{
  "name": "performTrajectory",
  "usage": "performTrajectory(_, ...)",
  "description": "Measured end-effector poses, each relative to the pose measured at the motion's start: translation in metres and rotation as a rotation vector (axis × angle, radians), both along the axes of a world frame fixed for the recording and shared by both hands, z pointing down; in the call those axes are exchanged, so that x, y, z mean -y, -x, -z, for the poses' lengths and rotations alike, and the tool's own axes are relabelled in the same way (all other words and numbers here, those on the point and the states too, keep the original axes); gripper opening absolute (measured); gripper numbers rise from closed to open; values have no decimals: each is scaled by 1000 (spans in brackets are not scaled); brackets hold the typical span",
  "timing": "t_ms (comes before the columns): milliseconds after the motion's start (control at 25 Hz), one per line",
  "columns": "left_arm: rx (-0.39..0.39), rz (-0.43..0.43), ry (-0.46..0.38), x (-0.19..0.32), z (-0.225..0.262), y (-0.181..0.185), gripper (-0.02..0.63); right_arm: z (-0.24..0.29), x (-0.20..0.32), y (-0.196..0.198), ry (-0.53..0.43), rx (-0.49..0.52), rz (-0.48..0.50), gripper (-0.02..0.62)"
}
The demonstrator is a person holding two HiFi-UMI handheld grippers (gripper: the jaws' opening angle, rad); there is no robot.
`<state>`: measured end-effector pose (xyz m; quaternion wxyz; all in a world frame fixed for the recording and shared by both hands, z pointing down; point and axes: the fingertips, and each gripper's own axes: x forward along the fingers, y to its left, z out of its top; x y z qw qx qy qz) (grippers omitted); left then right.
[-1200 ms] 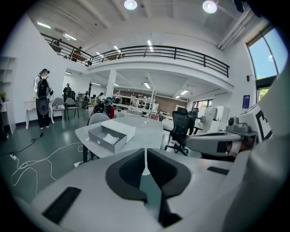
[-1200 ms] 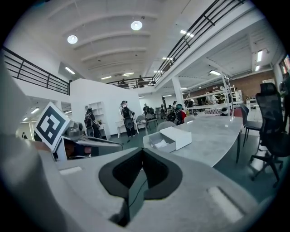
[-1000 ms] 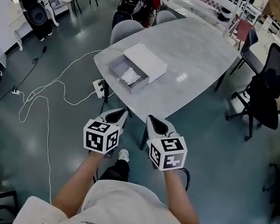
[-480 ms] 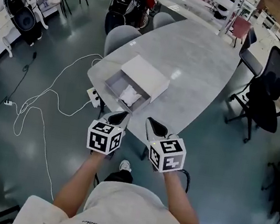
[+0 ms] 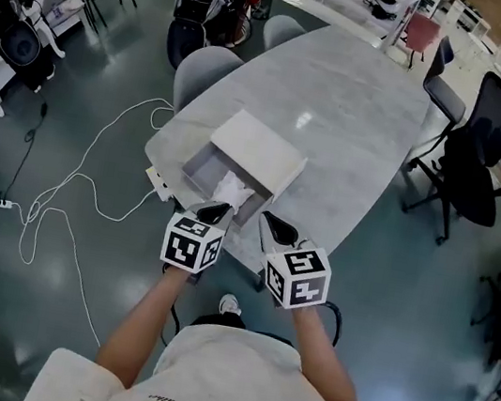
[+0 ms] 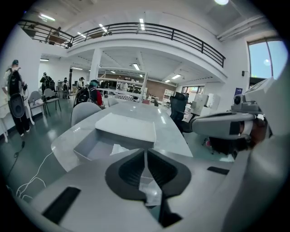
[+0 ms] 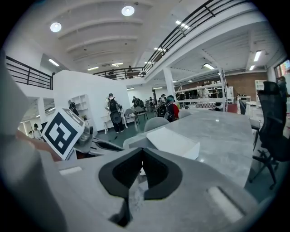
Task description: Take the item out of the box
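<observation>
An open grey box [image 5: 204, 169] sits at the near corner of the grey table [image 5: 342, 105], its white lid [image 5: 258, 153] resting across its far half. A crumpled white item [image 5: 232, 187] lies inside the box. My left gripper [image 5: 220, 209] is shut and empty, its tip just short of the box's near side. My right gripper [image 5: 266, 218] is shut and empty too, beside the left one at the table's edge. The left gripper view shows the box [image 6: 93, 146], the lid [image 6: 127, 127] and the item [image 6: 118, 148] beyond the closed left gripper [image 6: 145, 156]. The right gripper [image 7: 142, 156] points at the lid [image 7: 174, 141].
A grey chair [image 5: 206, 68] stands at the table's left side and a black office chair [image 5: 481, 157] at its right. A white cable [image 5: 72, 184] loops over the floor on the left, with a power strip [image 5: 160, 184] under the table corner. People stand far off.
The view has moved toward the table. The box now lies right in front of both gripper tips. Both grippers have stayed shut and side by side.
</observation>
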<state>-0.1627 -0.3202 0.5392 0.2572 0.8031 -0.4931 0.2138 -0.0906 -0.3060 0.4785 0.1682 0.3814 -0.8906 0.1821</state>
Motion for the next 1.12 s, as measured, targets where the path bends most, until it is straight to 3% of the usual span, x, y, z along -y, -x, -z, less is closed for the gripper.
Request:
performTrajectory(240, 25, -94, 58, 23, -24, -2, 21, -9, 20, 0, 13, -2, -46, 5)
performTrajectory(520, 104, -185, 125, 40, -46, -9, 23, -16, 37, -4, 27, 13, -68, 5)
performTrajectory(1120, 218, -197, 240, 78, -81, -31, 26, -35, 101, -40, 92, 58, 4, 5)
